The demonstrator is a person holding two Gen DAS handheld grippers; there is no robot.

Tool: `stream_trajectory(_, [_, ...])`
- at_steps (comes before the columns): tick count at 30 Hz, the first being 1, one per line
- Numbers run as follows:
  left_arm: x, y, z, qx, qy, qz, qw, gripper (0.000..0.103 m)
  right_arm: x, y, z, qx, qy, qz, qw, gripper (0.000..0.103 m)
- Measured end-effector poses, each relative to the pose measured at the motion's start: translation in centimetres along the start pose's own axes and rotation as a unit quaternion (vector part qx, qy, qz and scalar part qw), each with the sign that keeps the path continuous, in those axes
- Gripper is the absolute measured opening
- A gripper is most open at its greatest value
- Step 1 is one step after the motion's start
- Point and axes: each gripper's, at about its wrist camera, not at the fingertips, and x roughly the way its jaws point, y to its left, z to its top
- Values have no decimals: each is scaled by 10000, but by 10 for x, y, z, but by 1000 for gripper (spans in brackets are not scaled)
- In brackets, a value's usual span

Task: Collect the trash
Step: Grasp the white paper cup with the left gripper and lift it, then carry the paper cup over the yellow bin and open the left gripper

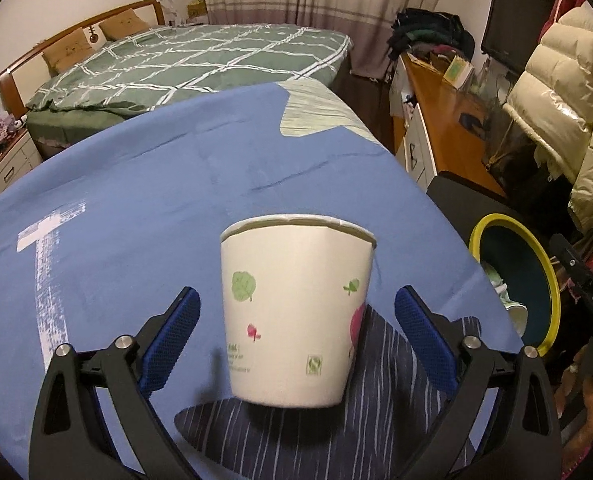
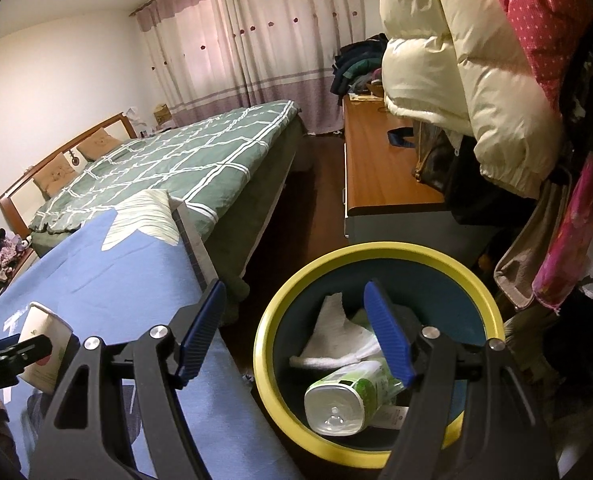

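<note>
Two blue pads of the left gripper [image 1: 296, 340] are flanking the paper cup [image 1: 296, 312], jaws parted and not yet touching its walls. Squeezing should be gentle and mid-height (thin paper is likely to buckle). That cup is standing upright on the blue cloth [image 1: 136, 184]. To its right, the right gripper [image 2: 296, 336] is hovering released over the yellow-rimmed bin [image 2: 380, 250].

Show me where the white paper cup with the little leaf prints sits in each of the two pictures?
Left wrist view: paper cup is low centre, upright on the blue cloth, between the open left gripper pads.
Right wrist view: far lower left, partly behind a black finger.
Shared landmark: yellow-rimmed bin.
</note>
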Motion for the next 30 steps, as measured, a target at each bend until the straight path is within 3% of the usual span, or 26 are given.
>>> stream_trajectory(3, [9,2,4,-6,130,-83,9999,78,0,0,0,7,1,11,10000,68])
stream_trajectory(9, [10,5,2,-24,113,-157,9998,66,-4,-1,-1,17,-131,120,9998,68])
stream_trajectory(18, [-18,-12,7,122,-188,-247,9994,63,-37,-16,-2,-193,-260,310,9990,68])
stream_trajectory(23, [-34,-49,13,392,-358,-521,9972,63,-65,-36,-3,-356,-461,207,9981,68])
stream_trajectory(30, [-35,-129,24,886,-381,-999,9903,63,-91,-79,-17,-280,-535,-98,9981,72])
